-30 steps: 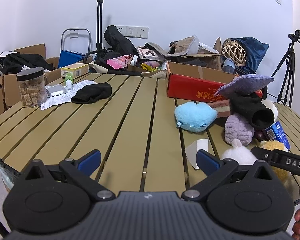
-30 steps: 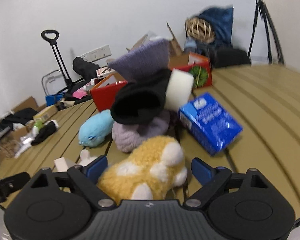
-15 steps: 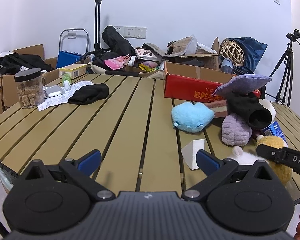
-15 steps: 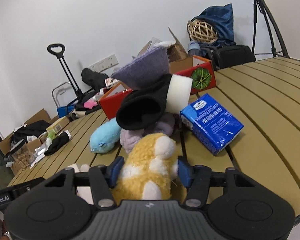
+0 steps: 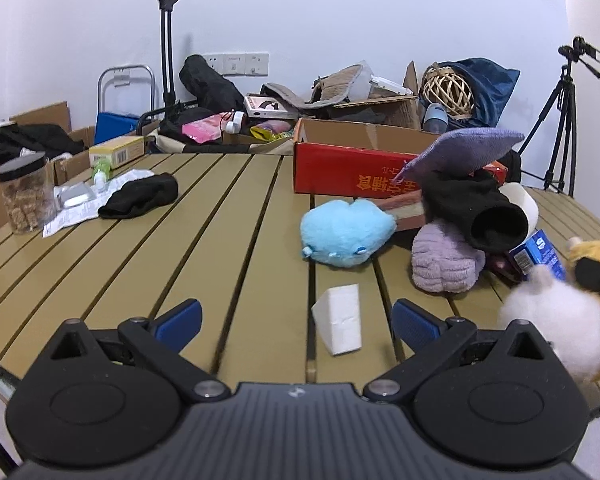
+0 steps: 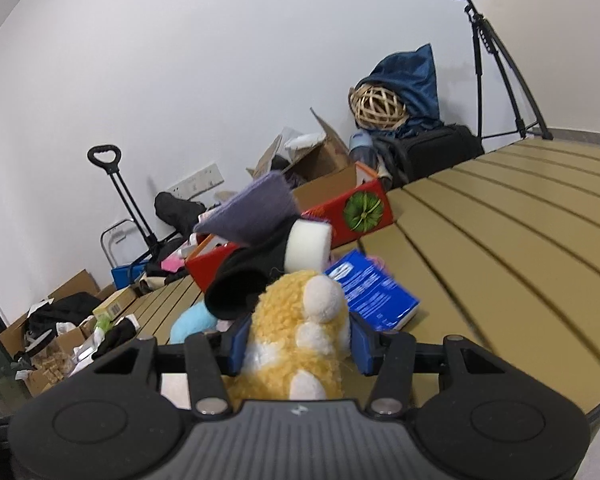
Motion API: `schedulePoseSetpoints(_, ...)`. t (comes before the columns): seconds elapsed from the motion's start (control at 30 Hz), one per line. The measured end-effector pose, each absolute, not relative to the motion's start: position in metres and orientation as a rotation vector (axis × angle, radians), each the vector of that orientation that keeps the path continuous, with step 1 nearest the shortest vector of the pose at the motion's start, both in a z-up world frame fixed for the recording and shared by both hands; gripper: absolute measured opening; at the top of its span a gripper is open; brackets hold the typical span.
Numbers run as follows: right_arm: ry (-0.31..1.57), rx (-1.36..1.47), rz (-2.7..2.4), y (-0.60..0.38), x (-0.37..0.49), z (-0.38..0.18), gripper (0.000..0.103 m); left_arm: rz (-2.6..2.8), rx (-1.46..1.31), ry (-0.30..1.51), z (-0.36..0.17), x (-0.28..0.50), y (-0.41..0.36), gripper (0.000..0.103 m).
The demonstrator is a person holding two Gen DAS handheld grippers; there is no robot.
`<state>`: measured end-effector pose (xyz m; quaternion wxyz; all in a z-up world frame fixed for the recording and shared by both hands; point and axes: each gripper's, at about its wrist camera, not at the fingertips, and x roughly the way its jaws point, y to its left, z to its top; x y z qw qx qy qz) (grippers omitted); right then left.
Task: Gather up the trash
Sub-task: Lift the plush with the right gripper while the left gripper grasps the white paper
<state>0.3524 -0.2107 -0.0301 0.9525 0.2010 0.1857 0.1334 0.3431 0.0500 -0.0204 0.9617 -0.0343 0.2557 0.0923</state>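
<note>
Since a second ago the right gripper (image 6: 296, 344) has pinched the yellow plush (image 6: 296, 344); left gripper (image 5: 296, 320) fingers spread.

We find little that reads. The long red cardboard box (image 5: 354, 172) on the slatted tan table carries a line of yellow Chinese characters along its side; they appear upside down and we cannot make them out. The blue carton (image 6: 370, 294) has white print, too blurred to read. The yellow-green carton (image 5: 117, 151) shows a barcode, its digits too small.
</note>
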Motion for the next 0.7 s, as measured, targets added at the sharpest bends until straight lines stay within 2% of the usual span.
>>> schedulePoseSetpoints(0.07, 0.368, 0.407, 0.259, -0.218, 0.35, -0.029, 0.049, 0.205, -0.052, 0.51, -0.023, 0.349, 0.044, 0.102)
schedulePoseSetpoints(0.13, 0.361, 0.408, 0.249, -0.225, 0.347, -0.028, 0.049, 0.21, -0.042, 0.506, -0.025, 0.354, 0.039, 0.097)
schedulePoseSetpoints(0.2, 0.354, 0.409, 0.24, -0.232, 0.344, -0.028, 0.049, 0.21, -0.038, 0.512, -0.027, 0.36, 0.035, 0.083)
schedulePoseSetpoints(0.33, 0.351, 0.408, 0.224, -0.242, 0.341, -0.028, 0.049, 0.206, -0.038, 0.536, -0.034, 0.369, 0.029, 0.067)
schedulePoseSetpoints(0.4, 0.351, 0.408, 0.218, -0.246, 0.339, -0.028, 0.049, 0.209, -0.037, 0.543, -0.037, 0.371, 0.027, 0.054)
schedulePoseSetpoints(0.43, 0.351, 0.408, 0.217, -0.247, 0.339, -0.027, 0.049, 0.208, -0.038, 0.545, -0.038, 0.372, 0.026, 0.051)
schedulePoseSetpoints(0.5, 0.351, 0.407, 0.215, -0.25, 0.338, -0.027, 0.049, 0.201, -0.037, 0.547, -0.039, 0.373, 0.025, 0.034)
schedulePoseSetpoints(0.6, 0.351, 0.408, 0.216, -0.252, 0.336, -0.029, 0.049, 0.196, -0.034, 0.551, -0.04, 0.373, 0.023, 0.019)
schedulePoseSetpoints(0.7, 0.351, 0.408, 0.218, -0.25, 0.334, -0.028, 0.049, 0.199, -0.044, 0.546, -0.039, 0.372, 0.025, 0.019)
